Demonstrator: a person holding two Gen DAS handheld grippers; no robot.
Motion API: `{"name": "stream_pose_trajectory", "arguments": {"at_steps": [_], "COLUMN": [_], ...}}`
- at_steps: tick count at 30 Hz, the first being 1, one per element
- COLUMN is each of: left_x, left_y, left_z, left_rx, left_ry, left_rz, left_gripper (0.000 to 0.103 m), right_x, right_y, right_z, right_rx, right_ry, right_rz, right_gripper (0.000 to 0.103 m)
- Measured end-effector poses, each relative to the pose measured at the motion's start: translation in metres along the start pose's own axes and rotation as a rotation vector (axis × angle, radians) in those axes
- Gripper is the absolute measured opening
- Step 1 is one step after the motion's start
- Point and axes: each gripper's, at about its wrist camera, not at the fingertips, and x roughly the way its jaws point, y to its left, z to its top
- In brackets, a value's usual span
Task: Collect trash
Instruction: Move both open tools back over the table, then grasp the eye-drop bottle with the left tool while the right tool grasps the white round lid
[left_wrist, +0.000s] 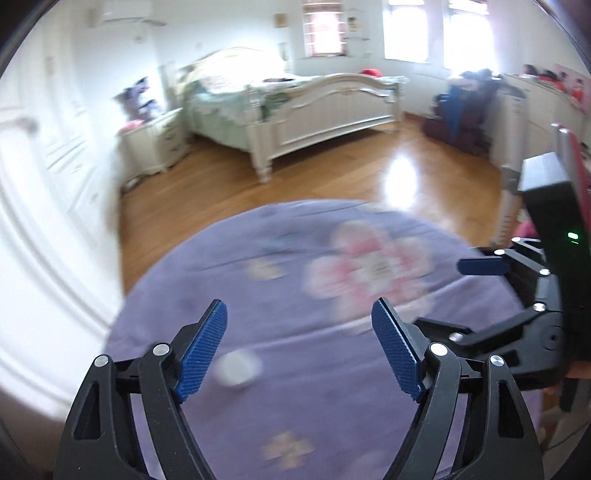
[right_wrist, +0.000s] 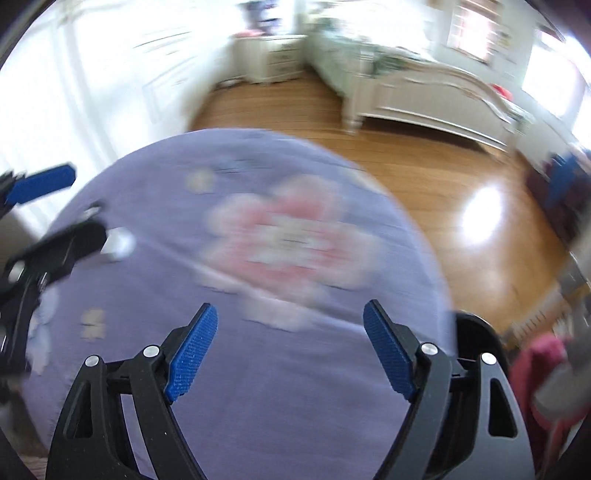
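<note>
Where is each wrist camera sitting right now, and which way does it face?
Left wrist: on the left gripper, facing across the purple floral cloth toward the white bed; its open blue fingers show, the right gripper at right.
Right wrist: on the right gripper, same heading, open fingers; left gripper at left.
Shared: cloth, pink flower, white blurred scrap, bed, wood floor.

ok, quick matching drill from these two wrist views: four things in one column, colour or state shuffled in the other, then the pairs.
Things:
1. bedspread
2. white wad
3. floor
4. left gripper

Colour or state:
A. glossy brown wood
B. open, nothing between the fingers
C. purple with a pink flower print
D. pale blurred lump lying on the fabric by the left finger

Pairs: 1-C, 2-D, 3-A, 4-B
</note>
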Motion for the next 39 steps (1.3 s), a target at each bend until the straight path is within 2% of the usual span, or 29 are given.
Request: {"name": "stream_pose_trajectory", "arguments": {"at_steps": [5, 8, 13, 21, 24, 27, 29, 30, 31, 33, 34, 35, 39], "left_x": [0.005, 0.014, 0.030, 0.067, 0.078, 0.085, 0.087, 0.088, 0.088, 0.088, 0.089, 0.094, 0.096], "left_y": [0.088, 0.126, 0.153, 0.151, 0.150, 0.146, 0.147, 0.146, 0.146, 0.148, 0.148, 0.148, 0.146], "left_z": [-0.033, -0.051, -0.070, -0.066, -0.065, -0.063, -0.063, -0.062, -0.062, -0.060, -0.060, -0.060, -0.060], "left_rx": [-0.122, -0.161, -0.228, -0.265, -0.267, -0.259, -0.251, -0.248, -0.248, -0.251, -0.251, -0.253, -0.255], "left_ry": [0.063, 0.104, 0.138, 0.168, 0.176, 0.178, 0.171, 0.166, 0.163, 0.153, 0.156, 0.179, 0.176], "left_rz": [0.114, 0.143, 0.130, 0.122, 0.124, 0.131, 0.141, 0.145, 0.150, 0.142, 0.123, 0.095, 0.079], "left_gripper": [0.080, 0.080, 0.080, 0.080, 0.080, 0.080, 0.080, 0.079, 0.076, 0.067, 0.053, 0.048, 0.046], "right_x": [0.026, 0.042, 0.060, 0.083, 0.084, 0.081, 0.079, 0.078, 0.082, 0.083, 0.083, 0.083, 0.082], "right_y": [0.088, 0.121, 0.146, 0.167, 0.165, 0.166, 0.170, 0.173, 0.173, 0.179, 0.180, 0.179, 0.178], "right_z": [0.019, 0.029, 0.045, 0.052, 0.051, 0.053, 0.053, 0.054, 0.061, 0.063, 0.063, 0.063, 0.062], "right_rx": [-0.152, -0.193, -0.203, -0.249, -0.260, -0.266, -0.285, -0.296, -0.300, -0.307, -0.301, -0.295, -0.287], "right_ry": [0.022, 0.034, 0.060, 0.107, 0.092, 0.082, 0.080, 0.083, 0.086, 0.087, 0.087, 0.086, 0.080], "right_rz": [0.096, 0.126, 0.148, 0.156, 0.156, 0.164, 0.180, 0.186, 0.192, 0.187, 0.187, 0.189, 0.187], "right_gripper": [0.081, 0.081, 0.081, 0.080, 0.079, 0.061, 0.044, 0.039, 0.035, 0.035, 0.035, 0.035, 0.035]}}
